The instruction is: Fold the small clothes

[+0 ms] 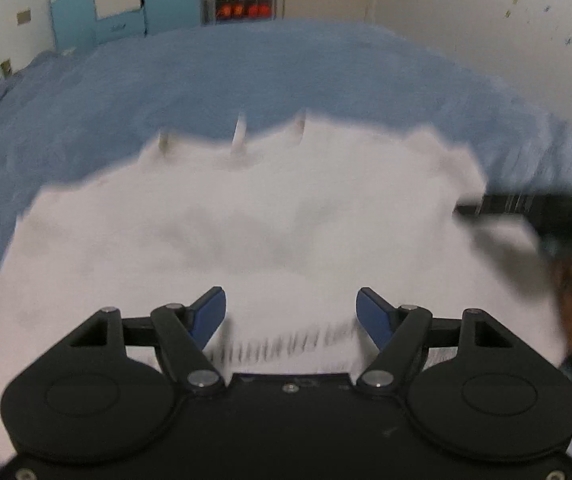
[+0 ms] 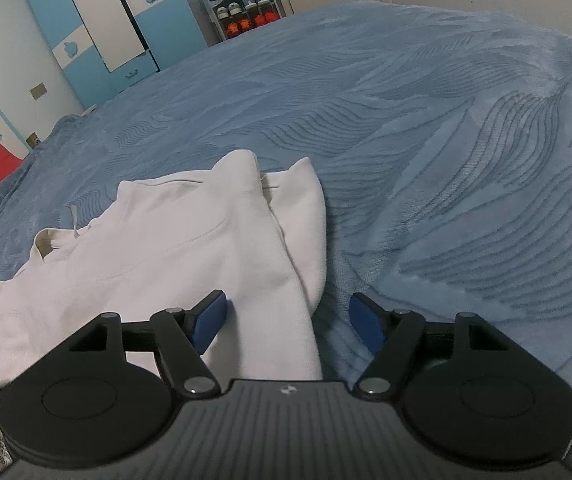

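Left view motion-blurred; printed line between left gripper (image 1: 291, 312) fingers unreadable. Both grippers spread, holding nothing. White garment (image 2: 190, 248) lies on blue bed (image 2: 426, 140), ahead-left of right gripper (image 2: 288, 316); label text illegible.

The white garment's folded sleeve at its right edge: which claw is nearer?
Right. The right claw straddles the folded sleeve edge; the left claw hovers over the white garment body.

My white garment (image 2: 190, 248) is soft, matt knit cloth with a ribbed hem. The blue bedspread (image 2: 426, 140) is plush, embossed fabric. My right gripper (image 2: 288, 322) is matt black plastic with blue pads (image 2: 210, 320) and shiny metal pivots.
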`<state>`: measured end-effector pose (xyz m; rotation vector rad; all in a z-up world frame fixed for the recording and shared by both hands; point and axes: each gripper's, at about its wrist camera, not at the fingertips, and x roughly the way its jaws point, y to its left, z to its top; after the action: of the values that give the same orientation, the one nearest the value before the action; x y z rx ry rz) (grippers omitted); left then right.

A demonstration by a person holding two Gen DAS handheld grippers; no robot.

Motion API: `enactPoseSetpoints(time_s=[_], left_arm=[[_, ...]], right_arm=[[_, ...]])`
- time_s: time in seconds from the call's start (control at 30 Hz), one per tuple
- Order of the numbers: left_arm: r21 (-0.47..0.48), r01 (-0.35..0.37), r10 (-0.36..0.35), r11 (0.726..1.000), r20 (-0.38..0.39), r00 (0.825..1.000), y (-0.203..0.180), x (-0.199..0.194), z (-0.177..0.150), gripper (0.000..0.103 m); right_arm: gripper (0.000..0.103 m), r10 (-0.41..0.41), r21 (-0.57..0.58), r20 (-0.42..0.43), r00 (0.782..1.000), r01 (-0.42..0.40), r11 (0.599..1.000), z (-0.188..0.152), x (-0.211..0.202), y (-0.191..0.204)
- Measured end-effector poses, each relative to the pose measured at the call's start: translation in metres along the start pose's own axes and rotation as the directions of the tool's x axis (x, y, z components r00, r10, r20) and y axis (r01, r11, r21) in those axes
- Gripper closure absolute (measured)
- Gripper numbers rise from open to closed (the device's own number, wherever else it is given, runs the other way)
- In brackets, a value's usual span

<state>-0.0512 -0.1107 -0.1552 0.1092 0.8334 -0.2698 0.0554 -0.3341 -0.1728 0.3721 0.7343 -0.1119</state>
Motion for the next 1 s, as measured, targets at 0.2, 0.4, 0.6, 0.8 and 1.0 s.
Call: enactPoseSetpoints(time_s=[0.2,0.4,0.6,0.8,1.0], left_arm=[[0.008,0.014,-0.015,1.000,0.062,0.998,0.003,0.006,-0.017,0.028],[-0.091,-0.037,0.046,0.995,0.099,0.994,0.052,-0.005,0.020,0.029],[-0.042,-0.107,0.107,0.993,0.002,0.994,0.083,0.031,0.014,0.026],[-0.006,-0.113,0.113,0.994,0.003,0.994,0.086,0.033,0.027,0.028],[-0.039,-0.164,0.166,0.986,0.046,0.985,0.141,0.027,0.060,0.028]], right_arm=[[0.024,-0.002,-0.010,0.006,1.000,0.002,1.000,-0.001,0.000,0.000],[0.081,0.064,0.018,0.087,0.994,-0.066,0.998,0.000,-0.015,-0.004],[0.064,0.110,0.095,-0.019,0.994,-0.108,0.990,-0.002,-0.001,-0.024],[0.089,0.160,0.166,0.012,0.987,-0.160,0.973,0.004,-0.016,-0.027],[0.090,0.210,0.150,0.117,0.971,-0.226,0.963,0.021,-0.060,0.009]])
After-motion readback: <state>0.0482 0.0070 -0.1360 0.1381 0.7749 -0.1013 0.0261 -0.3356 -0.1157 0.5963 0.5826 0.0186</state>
